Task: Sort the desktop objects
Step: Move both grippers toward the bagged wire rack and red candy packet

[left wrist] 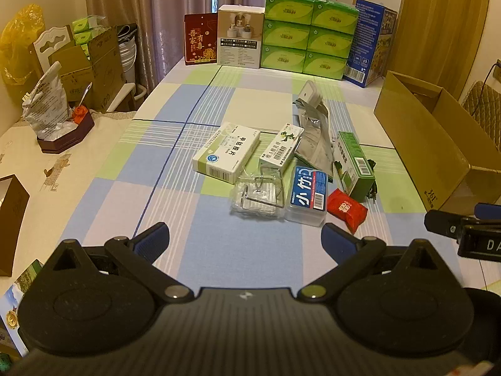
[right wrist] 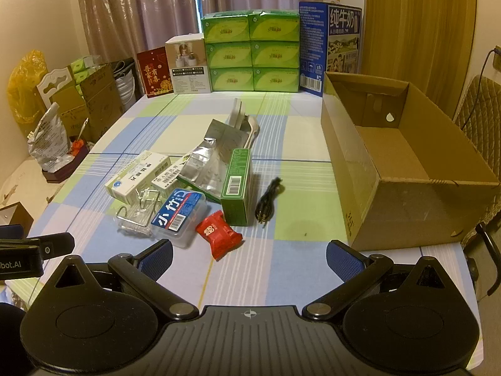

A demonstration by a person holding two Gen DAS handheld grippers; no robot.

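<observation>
A heap of small things lies mid-table on the checked cloth: a white medicine box, a clear wire-framed holder, a clear box with a blue label, a red sweet packet, a green box, a silver foil pouch and a black cable. My left gripper stands open just short of the heap. My right gripper also stands open, nothing between its fingers, the red packet just ahead on its left.
An open cardboard box stands at the table's right edge. Green tissue packs, a blue milk carton, a white box and a red card line the far edge. More clutter sits on the side table at left.
</observation>
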